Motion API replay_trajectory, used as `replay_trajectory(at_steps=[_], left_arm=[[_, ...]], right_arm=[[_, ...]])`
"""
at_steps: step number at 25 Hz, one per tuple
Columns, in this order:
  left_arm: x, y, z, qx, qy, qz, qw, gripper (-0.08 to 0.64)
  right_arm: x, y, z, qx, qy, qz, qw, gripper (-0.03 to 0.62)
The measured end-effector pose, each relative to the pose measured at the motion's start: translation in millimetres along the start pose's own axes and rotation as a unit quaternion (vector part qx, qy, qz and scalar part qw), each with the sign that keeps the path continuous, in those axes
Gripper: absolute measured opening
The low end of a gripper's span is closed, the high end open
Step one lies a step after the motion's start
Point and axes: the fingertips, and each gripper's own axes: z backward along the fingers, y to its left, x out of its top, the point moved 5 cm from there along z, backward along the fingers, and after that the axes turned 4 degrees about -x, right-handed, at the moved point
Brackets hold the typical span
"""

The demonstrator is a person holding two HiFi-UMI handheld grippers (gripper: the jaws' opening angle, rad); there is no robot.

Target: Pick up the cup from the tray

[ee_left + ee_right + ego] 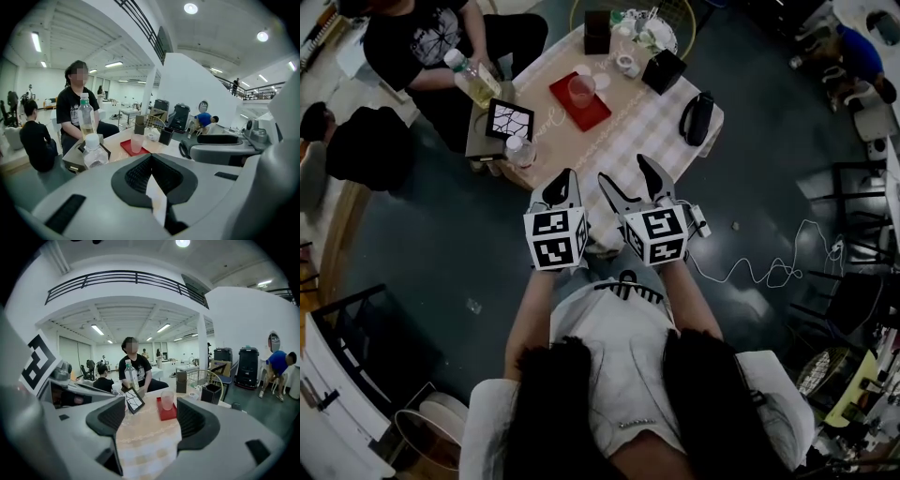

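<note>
A clear pinkish cup (581, 90) stands upright on a red tray (592, 114) in the far half of the table with the checked cloth (652, 127). Both grippers hover at the table's near edge, well short of the tray. My left gripper (562, 190) has its jaws together with nothing held. My right gripper (636, 186) stands open and empty. In the right gripper view the cup (167, 401) and tray (168, 413) show between the spread jaws of the right gripper (152, 417), far ahead. The left gripper view has the cup (136, 143) above the closed left gripper (152, 180).
A seated person (422, 42) at the table's far left holds a bottle (472, 77). A small water bottle (517, 150) and a framed picture (509, 119) stand at the left edge. Black boxes (663, 70), a wire basket (661, 21) and a black bag (697, 118) sit farther back and right.
</note>
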Motion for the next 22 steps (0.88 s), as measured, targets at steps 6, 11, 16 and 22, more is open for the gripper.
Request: replay_trajectory(at_steps=[6,11,16,22], left_arm=[[5.8,16.7,-31.0,0.016,0.013,0.021,0.9996,0.005],[11.0,31.5,-59.4,0.036,0.023,0.036,0.9984,0.006],[15.2,41.9,-89.4,0.05,0.034,0.052,0.9968,0.006],[15.3,53.8,-116.4,0.06,0.041,0.082,0.994,0.006]], right_arm=[[3.7,-18.7,-39.9,0.017,0.008,0.001,1.0,0.342],[3.9,-33.8,-84.9,0.031,0.016,-0.003,0.999,0.358],[-1.4,-45.7,-126.6,0.039,0.03,0.025,0.998,0.367],[-15.6,-55.7,-173.6,0.046,0.034,0.02,0.998,0.38]])
